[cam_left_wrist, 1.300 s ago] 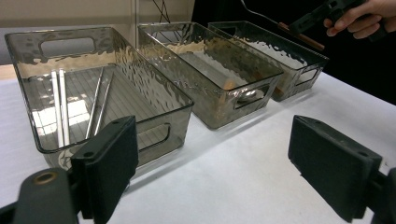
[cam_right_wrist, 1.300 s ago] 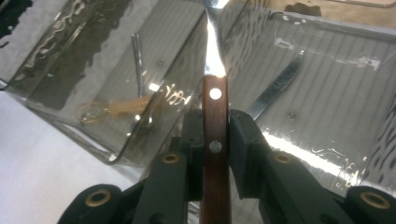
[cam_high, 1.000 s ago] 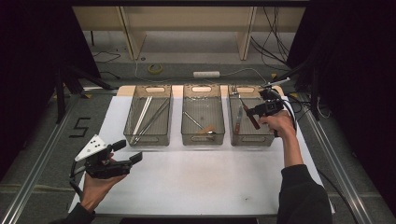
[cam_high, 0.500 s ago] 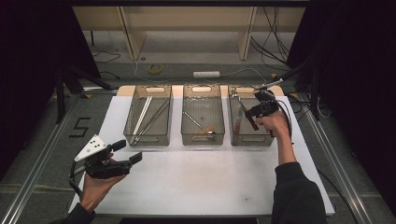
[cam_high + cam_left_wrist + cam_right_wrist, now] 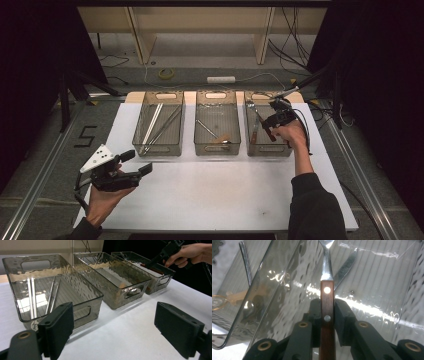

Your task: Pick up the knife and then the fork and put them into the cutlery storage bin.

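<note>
Our right gripper (image 5: 327, 315) is clamped on the brown wooden handle of a steel fork (image 5: 327, 312), with a pad on each flat side of the handle. We hold the fork over the right-hand clear smoky plastic bin (image 5: 267, 131), its metal neck pointing ahead and down into the bin. A serrated steel knife (image 5: 345, 266) lies on the bin floor just beside the fork's neck. In the high view the right gripper (image 5: 274, 119) stands above the far part of this bin.

Our left gripper (image 5: 120, 332) is wide open with nothing between its pads, and it waits over the white table top (image 5: 215, 195), well apart from the bins.

We judge that the step in hand is to lay the fork down in the bin. To do it well, we should lower the hand until the fork is close to the floor and nearly flat, keep it beside the knife and not across it, and stay away from the bin wall. Only then should we open the jaws, slowly, so the fork does not bounce.
</note>
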`<state>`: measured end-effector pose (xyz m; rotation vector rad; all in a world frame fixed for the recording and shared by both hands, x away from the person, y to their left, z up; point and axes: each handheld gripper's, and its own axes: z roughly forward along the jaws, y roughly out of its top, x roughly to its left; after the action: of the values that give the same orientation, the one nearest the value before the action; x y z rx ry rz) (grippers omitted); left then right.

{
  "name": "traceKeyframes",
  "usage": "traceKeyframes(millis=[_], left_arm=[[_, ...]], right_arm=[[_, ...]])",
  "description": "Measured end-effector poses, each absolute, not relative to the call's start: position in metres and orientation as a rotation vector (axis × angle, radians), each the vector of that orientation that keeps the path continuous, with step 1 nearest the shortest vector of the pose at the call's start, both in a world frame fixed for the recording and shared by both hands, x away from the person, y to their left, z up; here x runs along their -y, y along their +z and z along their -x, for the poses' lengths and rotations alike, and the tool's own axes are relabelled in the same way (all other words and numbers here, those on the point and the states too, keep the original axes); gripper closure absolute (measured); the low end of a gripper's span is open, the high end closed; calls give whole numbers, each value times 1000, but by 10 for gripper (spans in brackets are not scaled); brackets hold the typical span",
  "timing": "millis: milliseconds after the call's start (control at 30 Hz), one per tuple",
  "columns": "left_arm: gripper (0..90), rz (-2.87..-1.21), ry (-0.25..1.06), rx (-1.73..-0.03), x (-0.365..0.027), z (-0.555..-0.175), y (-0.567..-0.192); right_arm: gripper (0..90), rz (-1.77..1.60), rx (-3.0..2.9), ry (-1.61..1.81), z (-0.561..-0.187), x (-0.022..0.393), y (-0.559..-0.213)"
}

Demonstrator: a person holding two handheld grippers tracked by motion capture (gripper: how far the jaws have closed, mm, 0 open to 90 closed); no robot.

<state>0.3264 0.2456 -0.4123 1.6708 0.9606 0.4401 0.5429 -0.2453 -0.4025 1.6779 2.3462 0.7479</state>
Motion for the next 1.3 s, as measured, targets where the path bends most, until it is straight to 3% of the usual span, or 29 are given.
traceKeyframes(millis=[500, 633, 1300], left_arm=[[157, -1671, 439, -963, -246, -327, -413], [157, -1674, 439, -961, -246, -326, -412], [157, -1681, 436, -960, -245, -327, -413]], right_arm=[[755, -1707, -2355, 701, -548, 240, -411], [619, -1697, -2352, 728, -547, 238, -408], [424, -1549, -2342, 898, -519, 223, -389]])
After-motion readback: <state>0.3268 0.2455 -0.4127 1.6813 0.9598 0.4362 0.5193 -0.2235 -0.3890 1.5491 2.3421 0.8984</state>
